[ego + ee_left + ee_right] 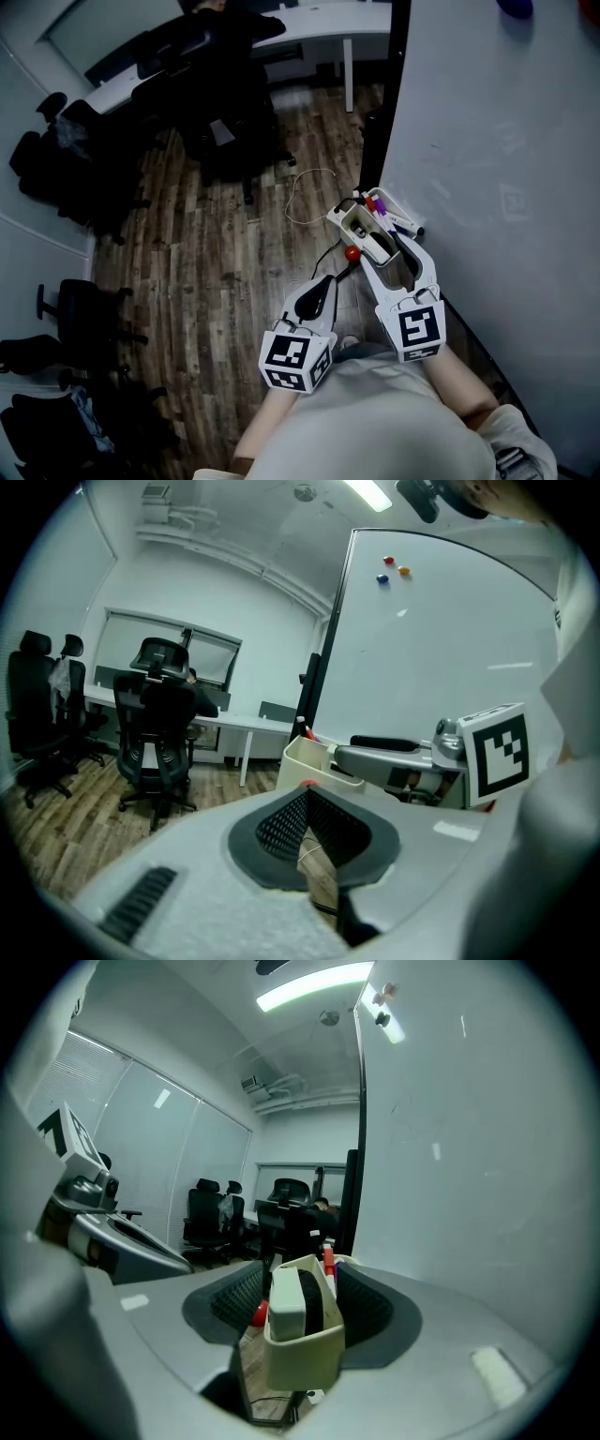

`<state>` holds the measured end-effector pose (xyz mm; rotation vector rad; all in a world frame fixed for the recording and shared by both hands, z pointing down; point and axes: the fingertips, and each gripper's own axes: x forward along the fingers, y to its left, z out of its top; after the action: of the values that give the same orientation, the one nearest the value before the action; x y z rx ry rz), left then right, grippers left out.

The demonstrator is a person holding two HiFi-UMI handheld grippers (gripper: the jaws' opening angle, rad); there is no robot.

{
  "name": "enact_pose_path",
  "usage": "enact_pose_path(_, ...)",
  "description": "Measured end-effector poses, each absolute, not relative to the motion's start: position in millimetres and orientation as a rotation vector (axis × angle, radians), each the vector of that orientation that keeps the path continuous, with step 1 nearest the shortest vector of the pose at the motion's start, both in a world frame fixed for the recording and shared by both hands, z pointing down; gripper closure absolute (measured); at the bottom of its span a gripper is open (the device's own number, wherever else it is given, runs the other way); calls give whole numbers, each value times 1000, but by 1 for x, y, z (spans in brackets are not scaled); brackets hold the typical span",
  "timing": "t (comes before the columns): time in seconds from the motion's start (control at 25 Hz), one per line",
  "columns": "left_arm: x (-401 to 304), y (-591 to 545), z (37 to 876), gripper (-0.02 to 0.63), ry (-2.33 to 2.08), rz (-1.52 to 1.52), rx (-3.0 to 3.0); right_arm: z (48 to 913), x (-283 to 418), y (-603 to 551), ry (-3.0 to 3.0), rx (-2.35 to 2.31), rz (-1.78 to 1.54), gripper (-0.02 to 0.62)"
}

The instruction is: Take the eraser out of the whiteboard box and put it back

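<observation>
The cream whiteboard box (348,218) hangs at the lower edge of the whiteboard (506,169). The eraser (380,247), white with black felt, stands inside the box. In the right gripper view the eraser (285,1303) sits upright in the box (300,1361), with markers (328,1262) behind it. My right gripper (375,240) reaches along the box with its jaws wide, one on each side, and the pads stand off the eraser; it is open (302,1290). My left gripper (328,283) hangs left of the box with its fingertips together and nothing held (307,795).
Red and purple markers (380,203) stick out of the box's far end. A red ball (352,252) shows just left of the box. A thin cable (305,192) loops over the wooden floor. Black office chairs (220,122) and a white desk (309,23) stand beyond.
</observation>
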<state>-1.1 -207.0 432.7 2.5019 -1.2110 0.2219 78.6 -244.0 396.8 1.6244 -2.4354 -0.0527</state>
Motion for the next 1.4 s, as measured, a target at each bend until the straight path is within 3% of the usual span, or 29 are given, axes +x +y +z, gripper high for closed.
enact_pose_path(0.48, -2, -214, 424, 604, -1126, 219, 2544, 382, 77, -233, -2403, 1721, -33, 364)
enact_pose_path(0.68, -6, -213, 423, 604, -1093, 224, 2559, 373, 76, -224, -2396, 1799, -45, 462)
enact_pose_path(0.76, -8, -211, 422, 604, -1079, 225, 2564, 369, 77, -221, -2383, 1840, -67, 543)
enact_pose_path(0.96, -13, -206, 420, 604, -1039, 233, 2584, 368, 77, -212, -2318, 1906, -26, 591)
enact_pose_path(1.4, -13, -195, 413, 604, -935, 245, 2638, 371, 71, -189, -2277, 1957, 19, 594)
